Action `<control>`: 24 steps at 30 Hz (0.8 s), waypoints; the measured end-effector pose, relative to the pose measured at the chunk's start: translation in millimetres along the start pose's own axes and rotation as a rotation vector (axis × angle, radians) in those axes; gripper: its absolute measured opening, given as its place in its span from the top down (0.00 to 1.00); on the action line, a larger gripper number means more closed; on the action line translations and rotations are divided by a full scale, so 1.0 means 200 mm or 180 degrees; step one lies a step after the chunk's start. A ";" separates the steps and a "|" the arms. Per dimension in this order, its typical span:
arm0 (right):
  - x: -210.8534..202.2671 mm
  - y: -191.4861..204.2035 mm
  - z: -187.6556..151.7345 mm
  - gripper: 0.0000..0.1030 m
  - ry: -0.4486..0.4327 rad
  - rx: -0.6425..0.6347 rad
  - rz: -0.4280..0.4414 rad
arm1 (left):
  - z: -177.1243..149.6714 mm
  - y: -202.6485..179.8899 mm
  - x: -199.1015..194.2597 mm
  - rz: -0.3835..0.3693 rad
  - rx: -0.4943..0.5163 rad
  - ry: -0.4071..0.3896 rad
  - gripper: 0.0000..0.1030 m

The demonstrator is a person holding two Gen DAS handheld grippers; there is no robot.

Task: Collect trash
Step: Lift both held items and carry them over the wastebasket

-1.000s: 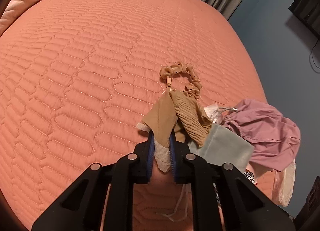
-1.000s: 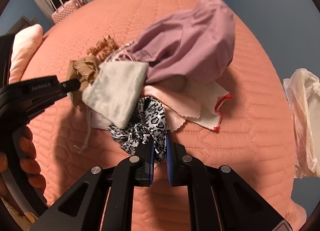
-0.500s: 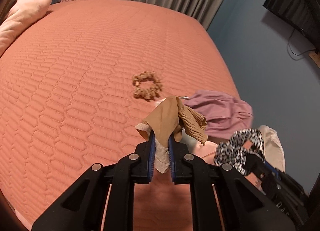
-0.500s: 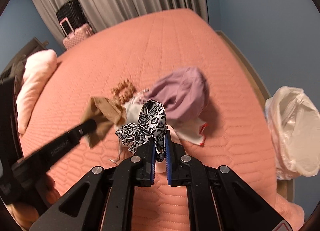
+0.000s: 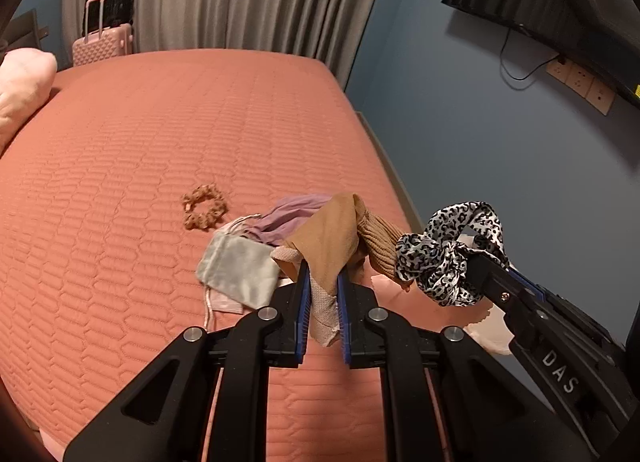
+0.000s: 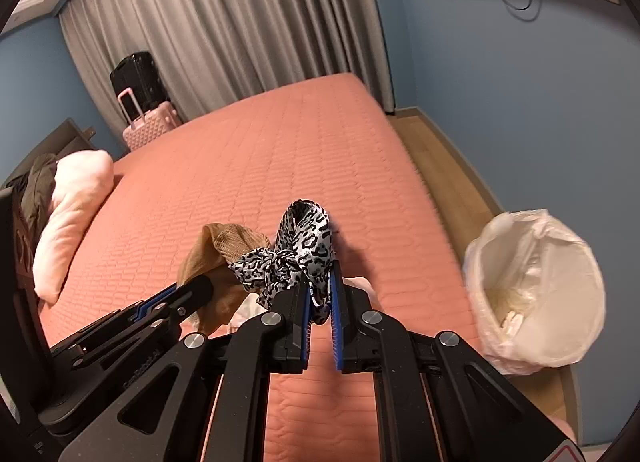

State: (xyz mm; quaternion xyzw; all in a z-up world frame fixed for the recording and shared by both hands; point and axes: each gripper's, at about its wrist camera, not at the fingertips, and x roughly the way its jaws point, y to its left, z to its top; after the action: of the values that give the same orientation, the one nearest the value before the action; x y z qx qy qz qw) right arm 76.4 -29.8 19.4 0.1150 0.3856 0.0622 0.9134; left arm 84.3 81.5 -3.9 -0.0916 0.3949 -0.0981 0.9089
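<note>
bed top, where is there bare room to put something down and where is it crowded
Free: the wide stretch of bedspread between the pink pillow, the curtain end and the brown scrunchie. Crowded: the near right edge, where the grey pouch and purple cloth lie piled.

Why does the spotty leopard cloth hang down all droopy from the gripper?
The leopard cloth is probably soft and floppy: it bunches and sags where the right gripper pinches it. It looks shiny, so it may be slippery. It likely weighs little, since a small pinch holds it up.
</note>
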 end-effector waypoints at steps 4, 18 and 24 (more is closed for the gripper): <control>-0.08 -0.06 -0.01 0.93 -0.0037 0.0065 -0.0015 | -0.01 -0.05 -0.04 -0.0015 0.0034 -0.0045 0.88; 0.02 -0.05 -0.26 0.89 0.0382 0.0131 0.0185 | -0.13 0.03 -0.05 0.0087 -0.0029 0.0098 0.88; 0.17 -0.05 -0.40 0.87 0.0644 0.0054 0.0109 | -0.24 0.05 0.03 0.0142 0.0037 0.0311 0.88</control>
State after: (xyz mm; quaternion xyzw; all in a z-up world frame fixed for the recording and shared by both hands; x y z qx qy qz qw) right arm 42.2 -20.2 -61.2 0.1224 0.4743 0.0858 0.8676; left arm 53.8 85.8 -43.8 -0.0727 0.4401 -0.0845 0.8910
